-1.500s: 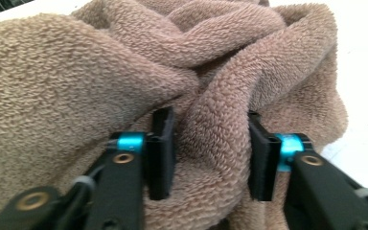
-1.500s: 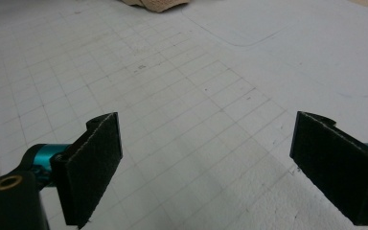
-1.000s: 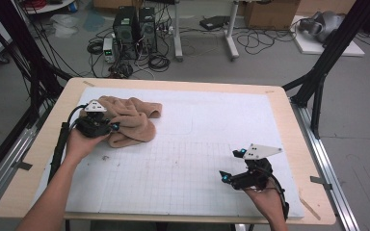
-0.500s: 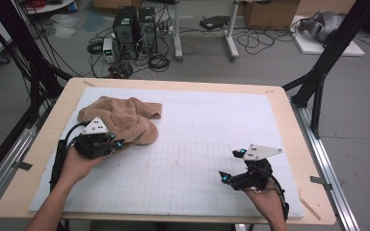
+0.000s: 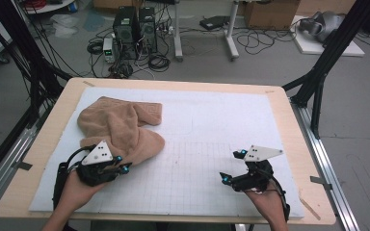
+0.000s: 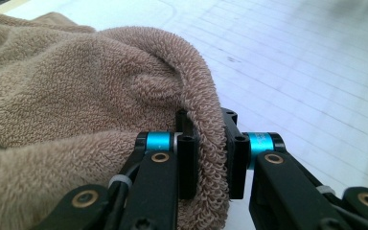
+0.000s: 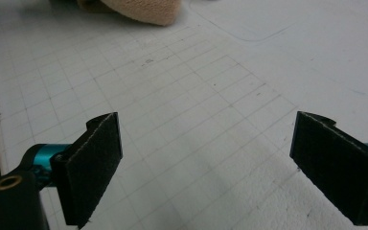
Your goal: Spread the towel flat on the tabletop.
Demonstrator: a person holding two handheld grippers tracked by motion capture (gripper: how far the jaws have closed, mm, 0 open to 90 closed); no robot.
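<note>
My left gripper (image 6: 205, 158) has its jaws clenched on a fold of the tan towel (image 5: 120, 127), which lies bunched at the counter's (image 5: 183, 85) far left, probably to drag it flat. My right gripper (image 7: 206, 163) hovers near-right, jaws spread, empty, ready to help.
</note>
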